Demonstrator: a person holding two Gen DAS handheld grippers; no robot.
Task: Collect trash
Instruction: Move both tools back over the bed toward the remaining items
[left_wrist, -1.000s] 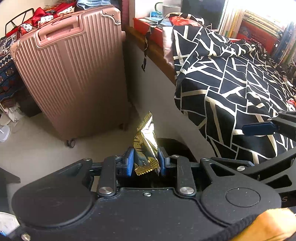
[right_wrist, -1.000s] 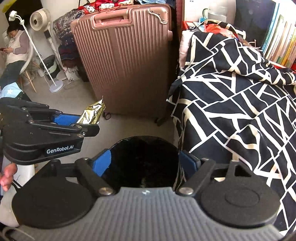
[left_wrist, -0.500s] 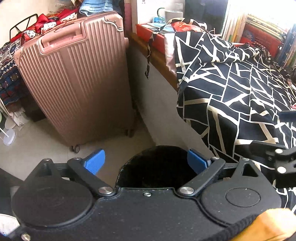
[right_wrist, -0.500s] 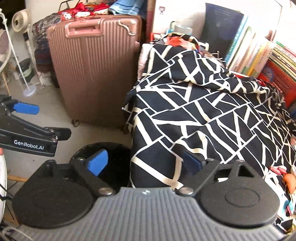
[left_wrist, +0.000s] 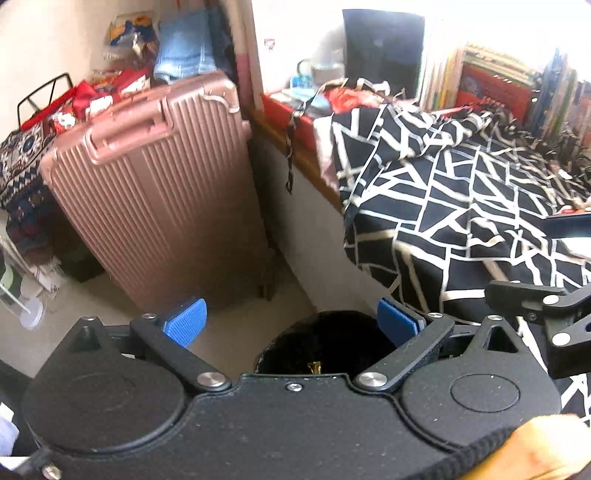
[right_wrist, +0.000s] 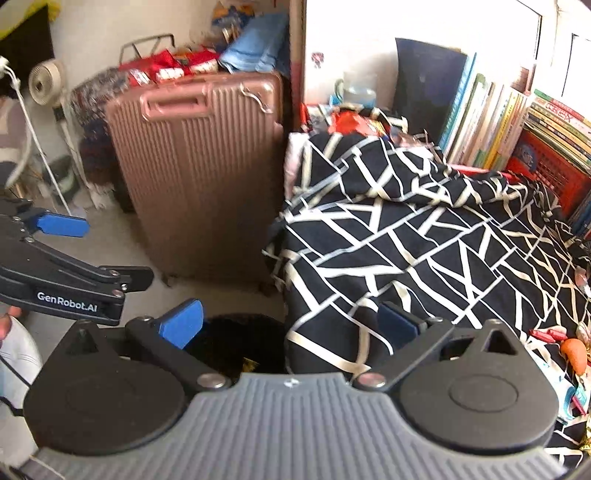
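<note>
A black trash bin (left_wrist: 332, 343) stands on the floor by the bed, just below my left gripper (left_wrist: 291, 325). That gripper's jaws are opening wide and nothing is between its blue pads (left_wrist: 186, 323). A gold foil wrapper (left_wrist: 314, 366) lies inside the bin. In the right wrist view the bin (right_wrist: 236, 338) and the wrapper (right_wrist: 249, 365) sit under my right gripper (right_wrist: 290, 325), which is open and empty, half over the quilt's edge. The left gripper (right_wrist: 70, 254) shows at the left edge there. Small red and orange bits of litter (right_wrist: 572, 350) lie on the bed at far right.
A pink hard-shell suitcase (left_wrist: 159, 192) stands upright behind the bin. The bed with a black-and-white quilt (right_wrist: 424, 240) fills the right side, with books (right_wrist: 498, 122) stacked along its far edge. A floor fan (right_wrist: 44, 77) and piled bags stand at the far left.
The left gripper opened and let go of the gold wrapper, which now lies in the bin. Both grippers rose. The right gripper opened wider and swung right toward the bed.
</note>
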